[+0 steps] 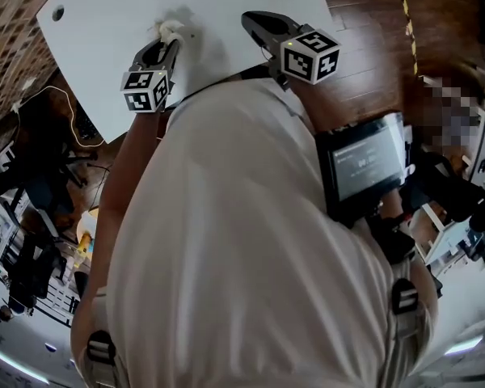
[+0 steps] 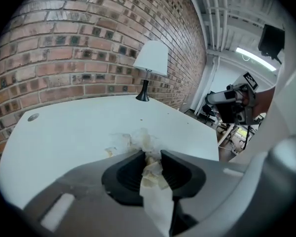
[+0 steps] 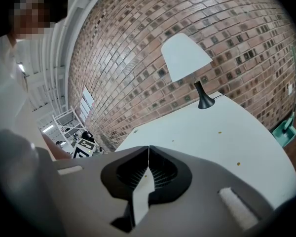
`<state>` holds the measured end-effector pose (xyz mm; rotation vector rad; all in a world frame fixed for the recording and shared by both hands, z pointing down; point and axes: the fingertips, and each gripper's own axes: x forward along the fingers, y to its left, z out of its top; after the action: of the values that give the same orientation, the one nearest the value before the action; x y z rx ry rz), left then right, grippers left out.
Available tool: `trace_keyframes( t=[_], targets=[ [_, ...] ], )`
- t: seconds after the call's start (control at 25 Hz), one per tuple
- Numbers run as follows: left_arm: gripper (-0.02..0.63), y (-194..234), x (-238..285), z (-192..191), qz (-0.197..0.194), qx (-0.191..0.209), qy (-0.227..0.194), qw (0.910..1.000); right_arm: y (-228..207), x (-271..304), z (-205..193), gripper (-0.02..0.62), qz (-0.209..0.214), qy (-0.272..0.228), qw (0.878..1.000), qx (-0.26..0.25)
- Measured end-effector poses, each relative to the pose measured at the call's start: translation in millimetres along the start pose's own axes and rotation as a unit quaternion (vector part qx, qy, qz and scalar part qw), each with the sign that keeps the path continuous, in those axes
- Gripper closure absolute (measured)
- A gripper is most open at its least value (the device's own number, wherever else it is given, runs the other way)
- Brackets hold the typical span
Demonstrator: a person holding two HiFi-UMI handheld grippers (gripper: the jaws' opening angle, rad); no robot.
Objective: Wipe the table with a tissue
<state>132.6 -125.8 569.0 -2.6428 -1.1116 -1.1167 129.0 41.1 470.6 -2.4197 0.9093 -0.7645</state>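
On our left gripper (image 2: pixel 150 154) the jaws pinch the crumpled tissue (image 2: pixel 149 174); on our right gripper (image 3: pixel 148 149) they press together, empty. Only the gripper views show the lamp (image 3: pixel 186 58).

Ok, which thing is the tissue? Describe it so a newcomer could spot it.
Look at the white table by the brick wall, then at the left gripper over its near part. The tissue is the crumpled, yellow-stained white wad pinched in that gripper's jaws; unlike the upright lamp at the far edge, it is soft and shapeless.
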Motion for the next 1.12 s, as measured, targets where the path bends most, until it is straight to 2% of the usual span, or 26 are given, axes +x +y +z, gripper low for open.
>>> trace_keyframes(
  t=[0.16, 0.4, 0.6, 0.68, 0.88, 1.04, 1.12],
  targets=[
    [0.503, -12, 11, -3, 0.012, 0.006, 0.014, 0.9998, -13, -15, 1, 0.586, -0.001, 0.001, 1.0, 0.003],
    [0.503, 11, 16, -5, 0.076, 0.022, 0.04, 0.996, -23, -11, 2, 0.586, 0.001, 0.006, 1.0, 0.008],
    [0.503, 7, 31, -23, 0.072, 0.042, 0.075, 0.9937, -30, -13, 5, 0.586, 0.005, 0.009, 1.0, 0.008],
    [0.505, 2, 33, -27, 0.075, 0.038, 0.086, 0.9927, -34, -17, 6, 0.586, 0.004, 0.008, 1.0, 0.009],
    [0.508, 1, 36, -26, 0.088, 0.034, 0.075, 0.9927, -44, -27, 8, 0.586, -0.001, 0.006, 1.0, 0.007],
    [0.512, 1, 39, -25, 0.111, 0.05, 0.07, 0.9901, -48, -32, 8, 0.586, 0.001, 0.008, 1.0, 0.008],
    [0.512, -6, 44, -23, 0.111, 0.057, 0.067, 0.9899, -52, -36, 8, 0.586, 0.0, 0.008, 1.0, 0.008]
  ],
)
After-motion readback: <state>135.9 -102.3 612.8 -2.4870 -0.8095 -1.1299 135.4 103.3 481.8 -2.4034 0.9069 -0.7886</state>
